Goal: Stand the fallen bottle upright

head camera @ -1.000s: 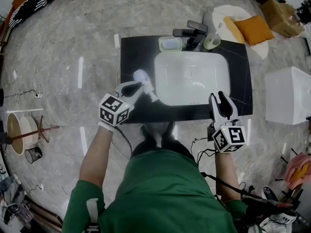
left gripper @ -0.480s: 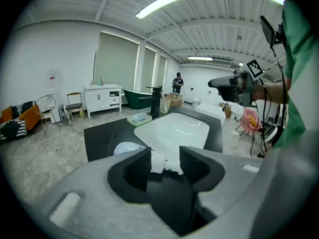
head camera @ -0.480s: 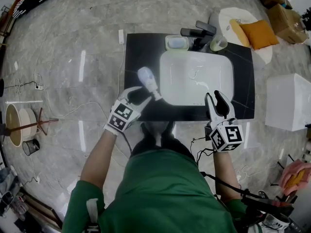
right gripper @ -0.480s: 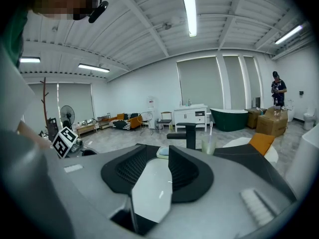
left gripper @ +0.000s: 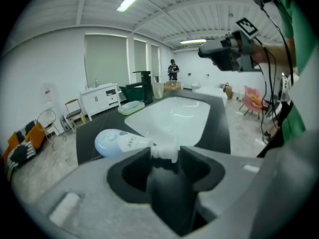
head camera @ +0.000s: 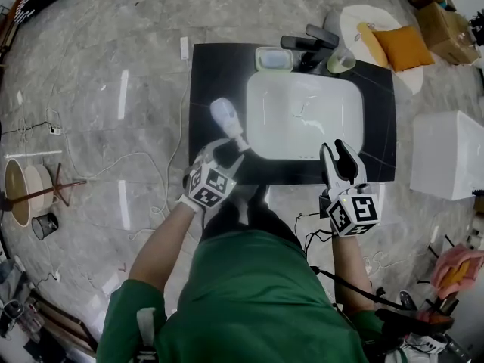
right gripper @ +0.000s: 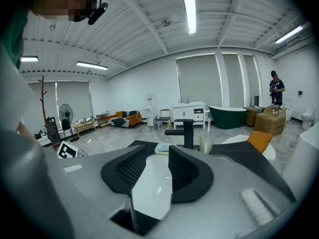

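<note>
The left gripper [head camera: 224,153] has drawn back, its jaws just opening — released now. Ahead of it, the black rectangular countertop [head camera: 208,78] bears the white plastic bottle [head camera: 224,117], lying flat, cap [left gripper: 165,151] just at its tips. The right gripper [head camera: 339,155] — parted, empty.

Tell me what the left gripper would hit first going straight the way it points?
Most likely the bottle, cap first: it lies just off the left gripper. Its jaws have just been opening; the cap sits at their mouth, ungripped.
</note>
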`<state>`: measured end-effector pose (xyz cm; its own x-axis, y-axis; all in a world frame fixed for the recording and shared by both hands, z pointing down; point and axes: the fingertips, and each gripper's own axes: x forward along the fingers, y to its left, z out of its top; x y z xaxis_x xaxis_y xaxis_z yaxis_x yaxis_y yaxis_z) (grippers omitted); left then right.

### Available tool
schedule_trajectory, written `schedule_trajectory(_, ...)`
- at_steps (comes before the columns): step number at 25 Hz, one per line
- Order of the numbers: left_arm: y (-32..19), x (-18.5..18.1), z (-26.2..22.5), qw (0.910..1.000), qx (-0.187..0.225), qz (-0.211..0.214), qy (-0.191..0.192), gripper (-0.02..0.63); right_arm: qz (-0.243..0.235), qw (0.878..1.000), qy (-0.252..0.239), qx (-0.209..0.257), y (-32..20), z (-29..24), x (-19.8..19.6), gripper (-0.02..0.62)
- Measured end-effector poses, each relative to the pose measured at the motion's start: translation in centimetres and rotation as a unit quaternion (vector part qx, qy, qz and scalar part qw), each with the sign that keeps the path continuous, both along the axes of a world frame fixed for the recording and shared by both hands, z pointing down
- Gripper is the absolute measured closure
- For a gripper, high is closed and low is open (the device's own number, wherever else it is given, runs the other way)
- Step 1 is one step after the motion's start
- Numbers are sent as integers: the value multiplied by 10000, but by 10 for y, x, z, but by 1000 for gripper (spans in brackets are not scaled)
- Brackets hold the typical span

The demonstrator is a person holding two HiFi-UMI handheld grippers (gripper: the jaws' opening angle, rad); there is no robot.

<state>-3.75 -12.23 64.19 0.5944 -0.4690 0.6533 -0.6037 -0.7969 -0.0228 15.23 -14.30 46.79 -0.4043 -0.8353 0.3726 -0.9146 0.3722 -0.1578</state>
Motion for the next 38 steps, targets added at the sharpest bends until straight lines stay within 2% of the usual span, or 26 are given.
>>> schedule_trajectory(3, 4, 6, 10, 9987, 195, 268, -391, 422, 57, 10000, 3, -33, 2, 3, 4, 456)
schedule_trajectory(5, 3, 8, 19, 9979, 190, 255, -562, 423, 87, 9999, -2, -52, 3, 5, 7, 456)
schedule_trajectory(13, 1, 14, 29, 9986, 132, -123, -506, 433, 156, 9998, -28, -84, 4, 9, 13, 456)
schedule_trajectory(21, -2, 14, 26, 9963, 368, 66, -776, 437, 239, 9997, -56, -89, 7, 10, 19, 456)
schedule_trajectory(23, -3, 15, 18, 9949, 542, 78, -846, 437, 252, 9996, -66, -89, 8, 9, 20, 456)
schedule_trajectory(25, -4, 19, 10, 9935, 698, 158, -887, 437, 264, 9996, -72, -77, 10, 9, 21, 456)
schedule_trajectory(30, -3, 29, 10, 9888, 742, 635, -1130, 434, 326, 9994, -84, -71, 12, 10, 25, 456)
schedule_trajectory(34, -4, 45, 10, 9882, 557, 834, -1159, 454, 355, 9993, -106, -73, 14, 11, 28, 456)
schedule_trajectory(38, -4, 53, 22, 9819, 335, 967, -1591, 466, 427, 9989, -150, -88, 16, 13, 34, 456)
